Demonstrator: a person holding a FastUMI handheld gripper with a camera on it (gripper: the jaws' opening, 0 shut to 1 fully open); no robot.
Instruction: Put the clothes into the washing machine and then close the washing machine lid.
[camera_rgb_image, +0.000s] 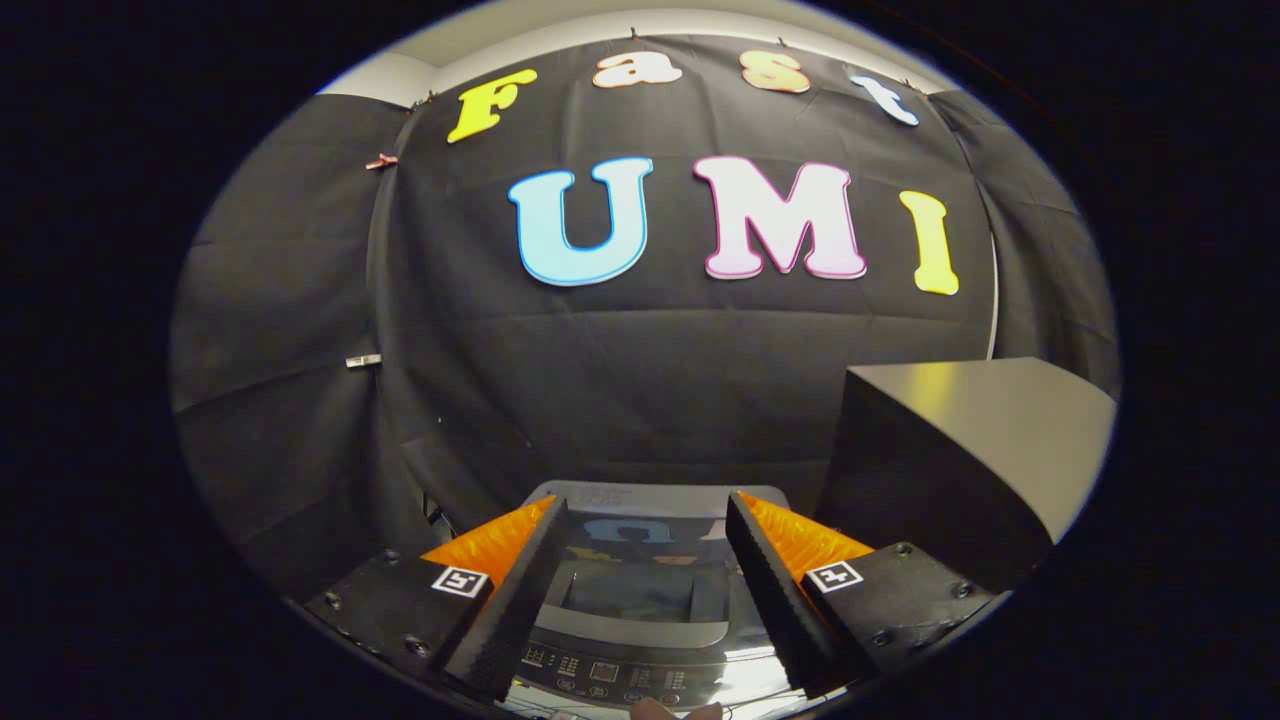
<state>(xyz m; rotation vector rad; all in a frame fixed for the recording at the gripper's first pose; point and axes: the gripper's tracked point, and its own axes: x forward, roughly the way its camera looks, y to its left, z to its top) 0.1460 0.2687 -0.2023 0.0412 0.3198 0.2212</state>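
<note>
Booth wall (300, 300): black cloth, hung behind everything, creased, pinned with a clip (363, 361) at the seam on the left. Gripper (645, 520): hand-held, seen from behind its two fingers, which stand wide apart with nothing between the pads and nothing gripped; each finger carries a small square marker on its base. Left finger (510, 590): angled inward, its tip over the washer's left rear corner. Washer (640, 600): top-loading, lying below and between the fingers, just ahead of them; lid (635, 560) down and flat, glossy dark panel with a recessed handle edge toward the control strip (600, 675), which runs across the near side with small buttons and a display. No contact visible between fingers and washer. Right finger (775, 590): angled inward, its tip over the washer's right rear corner. Box (960, 440): dark, flat-topped, standing just right of the washer and beyond the right finger, its top catching light. Clothes: not located.
</note>
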